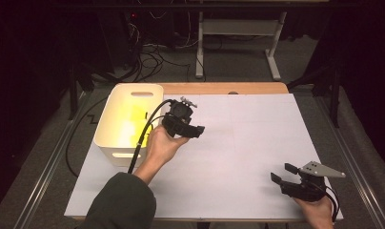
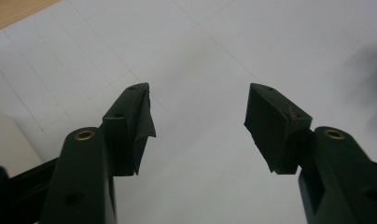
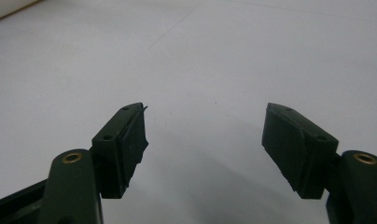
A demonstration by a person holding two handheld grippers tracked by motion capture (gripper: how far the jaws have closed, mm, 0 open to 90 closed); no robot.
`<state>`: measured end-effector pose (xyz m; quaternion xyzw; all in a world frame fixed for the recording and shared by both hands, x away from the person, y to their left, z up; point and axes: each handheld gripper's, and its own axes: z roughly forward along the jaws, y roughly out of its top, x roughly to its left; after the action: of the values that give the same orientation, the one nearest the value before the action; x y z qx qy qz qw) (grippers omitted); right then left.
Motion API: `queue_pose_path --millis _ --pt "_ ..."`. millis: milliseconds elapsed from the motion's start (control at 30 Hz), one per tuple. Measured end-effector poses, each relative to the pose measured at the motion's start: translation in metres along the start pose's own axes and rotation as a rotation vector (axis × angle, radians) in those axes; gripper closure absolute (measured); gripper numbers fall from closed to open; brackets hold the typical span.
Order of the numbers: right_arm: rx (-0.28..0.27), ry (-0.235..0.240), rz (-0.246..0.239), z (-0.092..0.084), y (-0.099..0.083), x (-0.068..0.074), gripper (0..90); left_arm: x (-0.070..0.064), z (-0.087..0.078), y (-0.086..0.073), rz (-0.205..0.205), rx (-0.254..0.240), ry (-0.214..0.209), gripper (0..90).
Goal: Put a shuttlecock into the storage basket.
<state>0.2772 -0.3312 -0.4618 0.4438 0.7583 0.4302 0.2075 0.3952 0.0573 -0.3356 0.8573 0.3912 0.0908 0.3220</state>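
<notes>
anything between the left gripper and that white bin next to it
Nothing visible. In the high view the left gripper hangs just right of the white bin, jaws open and empty, pointing away from it over the white paper. Only its own cable runs along the bin's right wall.

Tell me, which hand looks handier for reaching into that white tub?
Probably the left. The left gripper hangs right beside the white tub, jaws open with nothing between them. The right gripper, open too, sits low at the far corner of the white sheet.
</notes>
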Motion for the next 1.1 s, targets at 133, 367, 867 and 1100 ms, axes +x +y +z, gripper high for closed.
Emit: queue_pose_path --millis 133,367,867,1100 --pt "-0.001 0.001 0.000 0.000 0.000 0.000 31.0 -0.002 0.002 -0.001 0.002 0.002 -0.004 41.6" --pt "-0.003 0.001 -0.001 0.000 0.000 0.000 31.0 -0.006 0.004 -0.004 0.005 -0.006 -0.010 41.5" --pt "-0.003 0.001 -0.002 0.000 0.000 0.000 31.0 -0.014 0.013 -0.016 0.014 0.002 -0.019 41.3" --pt "-0.004 0.001 -0.001 0.000 0.000 0.000 31.0 -0.016 0.017 -0.022 0.014 0.012 -0.025 41.3"
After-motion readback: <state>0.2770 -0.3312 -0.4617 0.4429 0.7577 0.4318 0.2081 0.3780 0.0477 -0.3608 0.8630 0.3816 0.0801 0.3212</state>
